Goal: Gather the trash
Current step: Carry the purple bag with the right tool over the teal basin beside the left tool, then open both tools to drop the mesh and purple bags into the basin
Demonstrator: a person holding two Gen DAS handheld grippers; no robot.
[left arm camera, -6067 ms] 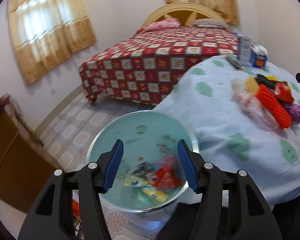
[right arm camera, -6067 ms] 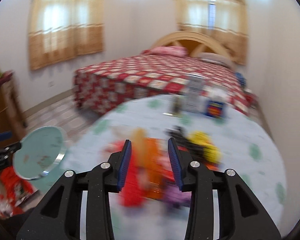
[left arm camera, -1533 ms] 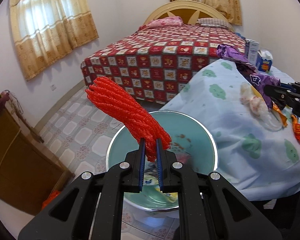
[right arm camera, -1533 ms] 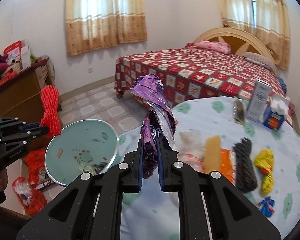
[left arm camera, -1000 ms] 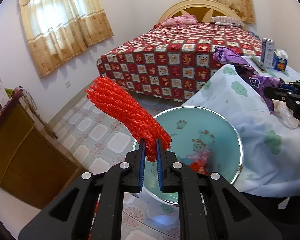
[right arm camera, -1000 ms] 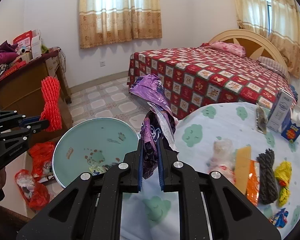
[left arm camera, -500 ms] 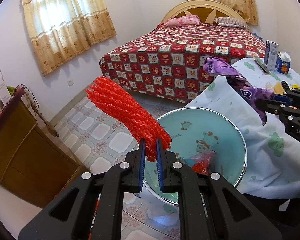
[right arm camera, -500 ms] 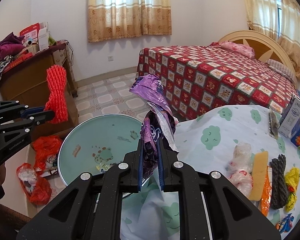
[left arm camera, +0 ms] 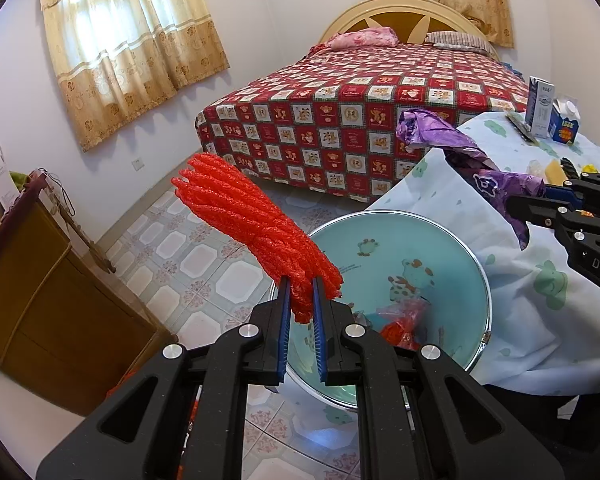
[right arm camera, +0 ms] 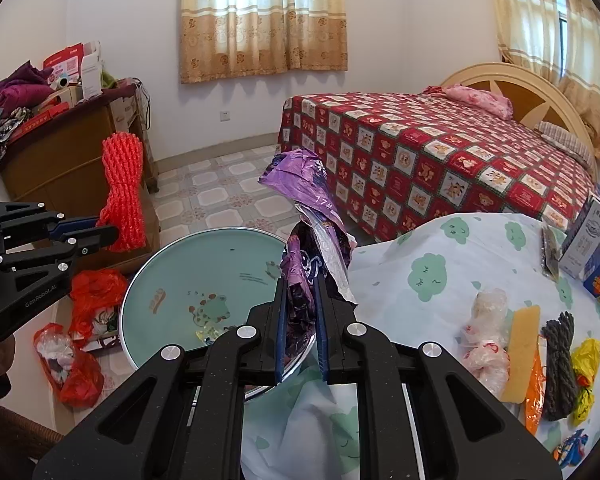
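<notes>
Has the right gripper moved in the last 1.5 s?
Yes. In its own view the table slid right and the teal bin came toward center, so the right gripper carried the purple wrapper toward the bin.

The basin (right arm camera: 180,280) sits beside the table (right arm camera: 440,264), bed (right arm camera: 440,160) behind.

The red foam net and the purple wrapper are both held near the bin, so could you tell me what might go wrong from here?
1. The red foam net in the left gripper sits over the bin's near rim, not its middle; released here, it might fall on the floor.
2. The purple wrapper in the right gripper hangs at the rim by the tablecloth and could drop outside.
</notes>
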